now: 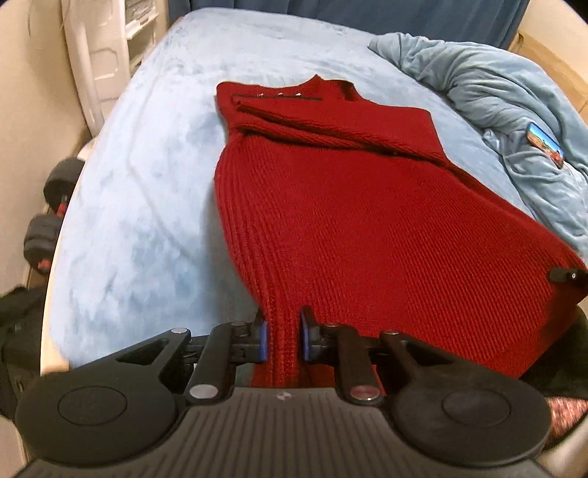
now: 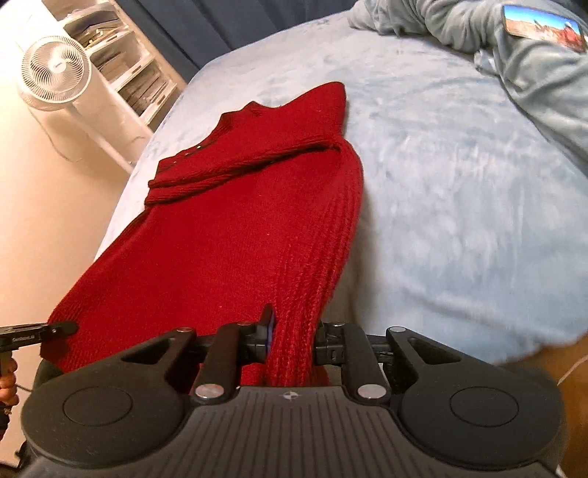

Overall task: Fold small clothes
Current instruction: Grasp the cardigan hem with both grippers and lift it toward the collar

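Left gripper (image 1: 283, 340), right gripper (image 2: 290, 340) each clamped on red sweater (image 1: 330, 220) hem, bed (image 1: 147, 184)

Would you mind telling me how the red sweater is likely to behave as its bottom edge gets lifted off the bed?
The red sweater will probably sag and drape, since it already bends softly between both grips. Its thick ribbed knit suggests some weight. It likely won't slip: the left gripper and right gripper pinch bunched fabric.

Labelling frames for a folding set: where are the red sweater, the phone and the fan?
sweater (image 1: 352, 228): left wrist view, middle of body.
phone (image 2: 544, 25): right wrist view, screen.
fan (image 2: 55, 71): right wrist view, grille.
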`<action>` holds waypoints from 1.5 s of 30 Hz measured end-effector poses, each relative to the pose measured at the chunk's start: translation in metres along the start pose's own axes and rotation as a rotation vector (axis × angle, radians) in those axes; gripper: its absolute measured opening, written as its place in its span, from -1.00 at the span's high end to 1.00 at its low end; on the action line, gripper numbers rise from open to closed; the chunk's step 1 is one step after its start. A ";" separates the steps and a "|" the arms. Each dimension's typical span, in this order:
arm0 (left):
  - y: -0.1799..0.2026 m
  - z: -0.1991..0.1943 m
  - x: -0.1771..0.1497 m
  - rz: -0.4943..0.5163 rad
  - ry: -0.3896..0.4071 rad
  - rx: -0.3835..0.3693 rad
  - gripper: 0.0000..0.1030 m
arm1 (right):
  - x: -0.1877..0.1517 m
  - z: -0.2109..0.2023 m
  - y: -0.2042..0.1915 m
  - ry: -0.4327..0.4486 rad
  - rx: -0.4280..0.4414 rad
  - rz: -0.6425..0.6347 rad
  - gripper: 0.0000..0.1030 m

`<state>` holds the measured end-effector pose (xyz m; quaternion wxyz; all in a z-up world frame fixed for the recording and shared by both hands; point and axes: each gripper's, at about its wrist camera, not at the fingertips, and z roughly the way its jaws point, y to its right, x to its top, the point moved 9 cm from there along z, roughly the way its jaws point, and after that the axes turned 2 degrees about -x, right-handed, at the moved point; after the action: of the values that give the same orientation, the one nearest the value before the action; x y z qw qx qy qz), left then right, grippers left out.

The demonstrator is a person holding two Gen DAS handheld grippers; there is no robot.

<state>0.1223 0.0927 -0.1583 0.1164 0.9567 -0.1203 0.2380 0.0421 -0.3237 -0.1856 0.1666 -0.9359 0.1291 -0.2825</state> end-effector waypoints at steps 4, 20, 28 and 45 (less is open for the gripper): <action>0.011 -0.020 -0.037 -0.006 -0.026 -0.018 0.65 | -0.035 -0.017 0.003 -0.034 0.012 0.030 0.67; 0.007 -0.017 0.002 -0.107 -0.042 -0.042 0.66 | -0.004 -0.021 -0.001 -0.056 0.054 0.087 0.67; 0.006 -0.006 0.082 -0.133 0.021 -0.034 0.66 | 0.071 -0.003 -0.004 -0.011 0.114 0.141 0.67; -0.108 0.131 0.327 -0.375 0.169 0.313 -0.88 | 0.298 0.150 0.042 0.198 0.045 0.427 -0.24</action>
<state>0.4895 0.1010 -0.1314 0.0188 0.9453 0.1076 0.3073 0.3620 -0.4255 -0.1749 0.2298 -0.8511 0.3336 -0.3341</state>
